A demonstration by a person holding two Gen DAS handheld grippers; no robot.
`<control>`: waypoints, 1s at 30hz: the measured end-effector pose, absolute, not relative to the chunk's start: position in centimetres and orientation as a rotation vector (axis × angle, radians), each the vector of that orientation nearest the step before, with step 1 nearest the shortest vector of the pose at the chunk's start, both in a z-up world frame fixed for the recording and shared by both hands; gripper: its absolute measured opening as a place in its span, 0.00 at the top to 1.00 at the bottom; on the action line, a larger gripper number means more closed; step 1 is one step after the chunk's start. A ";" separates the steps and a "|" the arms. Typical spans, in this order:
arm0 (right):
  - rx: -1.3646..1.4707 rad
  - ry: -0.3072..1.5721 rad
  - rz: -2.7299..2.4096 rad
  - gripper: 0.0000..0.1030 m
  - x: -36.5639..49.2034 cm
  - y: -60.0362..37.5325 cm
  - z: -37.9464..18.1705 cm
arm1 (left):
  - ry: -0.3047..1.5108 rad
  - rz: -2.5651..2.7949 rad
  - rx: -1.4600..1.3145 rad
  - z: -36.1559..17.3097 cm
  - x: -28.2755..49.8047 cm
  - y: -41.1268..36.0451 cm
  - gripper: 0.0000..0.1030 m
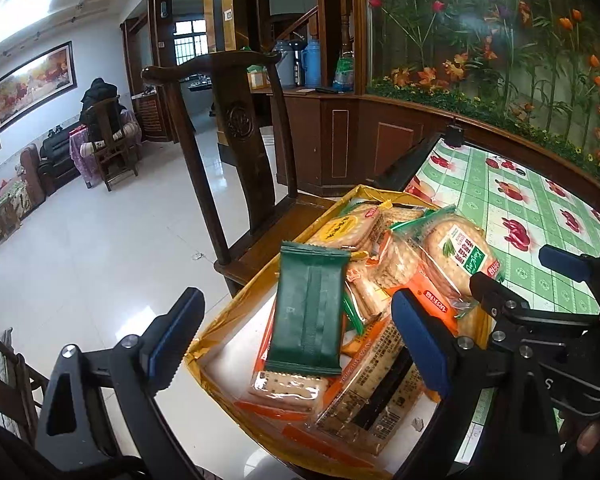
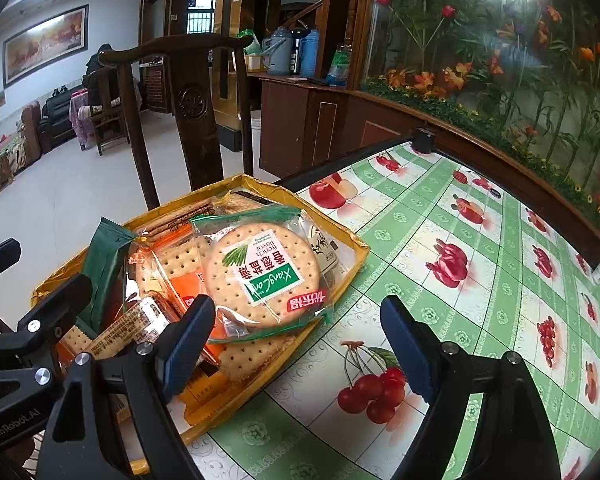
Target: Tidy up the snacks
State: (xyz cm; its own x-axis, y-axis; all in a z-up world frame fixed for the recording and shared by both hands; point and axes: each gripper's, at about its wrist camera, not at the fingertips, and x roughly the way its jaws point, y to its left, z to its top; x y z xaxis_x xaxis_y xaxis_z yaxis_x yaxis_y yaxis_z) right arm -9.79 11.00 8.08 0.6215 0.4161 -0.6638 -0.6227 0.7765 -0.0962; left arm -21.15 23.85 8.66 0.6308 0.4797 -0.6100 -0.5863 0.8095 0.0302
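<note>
Gold foil lined the shallow tray point(image 2: 342, 236) at the table's edge, and nearly all the snacks lay heaped inside it. Both tools hung released: the left gripper point(image 1: 296, 338) stood spread above the dark green packet point(image 1: 310, 312), which lay seam-up on the heap, and the right gripper point(image 2: 296, 344) stood spread over the tray's near corner and the fruit-printed tablecloth point(image 2: 480, 240), gripping nothing.

By my reading, the filling was all but done and the step in hand was tidying the heap. The next move probably called for one tool to close on a slipping wrapper without crushing the biscuits.

On top sat a round cracker pack point(image 2: 262, 276) with a green label reading "XiangLan" and "french flavor", beside Chinese characters and a red brand tab I could not read. Orange wrappers beneath showed print too blurred to make out. "GenRobot.AI" was lettered on the left gripper's body in the right view.
</note>
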 end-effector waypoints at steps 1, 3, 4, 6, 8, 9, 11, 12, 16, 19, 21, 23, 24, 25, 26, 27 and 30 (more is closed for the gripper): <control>-0.335 0.667 0.610 0.18 -9.8 11.0 8.1 | 0.643 0.616 -0.178 8.6 -21.1 24.0 0.08; -0.338 0.668 0.611 0.18 -9.8 11.2 8.0 | 0.643 0.617 -0.182 8.6 -21.1 24.1 0.08; -0.339 0.668 0.611 0.18 -9.8 11.2 8.0 | 0.645 0.616 -0.184 8.5 -21.1 24.2 0.08; -0.340 0.672 0.612 0.18 -9.9 11.3 8.0 | 0.647 0.616 -0.186 8.5 -21.1 24.2 0.08; -0.342 0.673 0.610 0.18 -9.9 11.4 8.0 | 0.648 0.618 -0.184 8.5 -21.0 24.3 0.08; -0.342 0.674 0.610 0.18 -9.8 11.4 8.0 | 0.648 0.617 -0.185 8.5 -21.0 24.3 0.08; -0.343 0.675 0.610 0.18 -9.8 11.4 7.9 | 0.648 0.616 -0.186 8.5 -21.0 24.3 0.08; -0.344 0.675 0.610 0.18 -9.8 11.4 7.9 | 0.648 0.617 -0.186 8.5 -21.0 24.3 0.08; -0.341 0.678 0.613 0.18 -9.8 11.5 7.9 | 0.647 0.618 -0.184 8.5 -21.0 24.3 0.08; -0.341 0.677 0.612 0.18 -9.8 11.5 7.9 | 0.648 0.617 -0.186 8.5 -21.0 24.3 0.08; -0.342 0.681 0.613 0.18 -9.7 11.5 7.8 | 0.649 0.616 -0.186 8.5 -21.0 24.3 0.08; -0.340 0.679 0.613 0.18 -9.7 11.5 7.9 | 0.649 0.615 -0.189 8.5 -21.0 24.3 0.08; -0.339 0.680 0.613 0.18 -9.7 11.5 7.9 | 0.648 0.616 -0.186 8.5 -21.0 24.3 0.08; -0.340 0.680 0.614 0.18 -9.7 11.5 7.9 | 0.648 0.616 -0.186 8.5 -21.0 24.3 0.08; -0.340 0.680 0.614 0.18 -9.7 11.5 7.8 | 0.648 0.617 -0.186 8.5 -21.0 24.3 0.08; -0.339 0.680 0.614 0.18 -9.7 11.5 7.8 | 0.648 0.618 -0.187 8.5 -21.0 24.3 0.08; -0.339 0.683 0.615 0.18 -9.7 11.5 7.8 | 0.649 0.619 -0.191 8.3 -21.0 24.4 0.08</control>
